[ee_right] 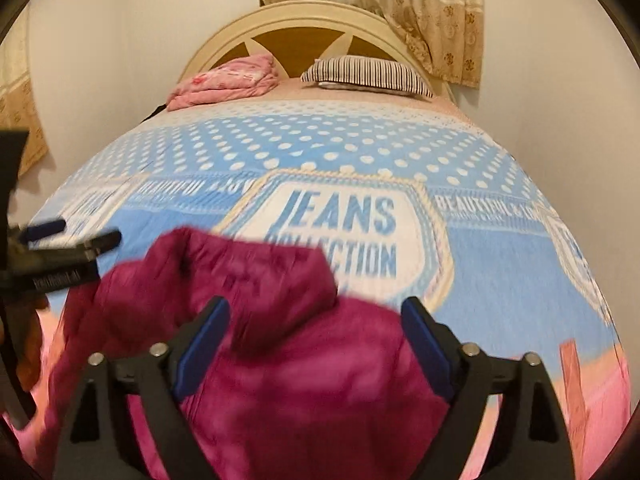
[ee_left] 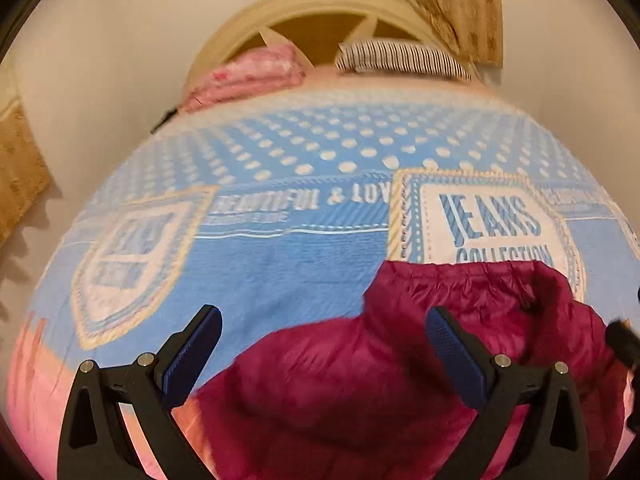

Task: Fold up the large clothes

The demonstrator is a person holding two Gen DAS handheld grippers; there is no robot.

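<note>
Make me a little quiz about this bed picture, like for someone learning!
1. True or false: the left hand-held gripper is clamped shut on the maroon jacket.
2. What sits at the head of the bed beside the striped pillow?
A. folded pink blanket
B. green towel
C. teddy bear
3. Fill in: the big word on the blue bedspread above "COLLECTION" is ____.

Key: 1 false, both hand-held grippers, the right too, stand open. 2 A, the folded pink blanket. 3 JEANS.
</note>
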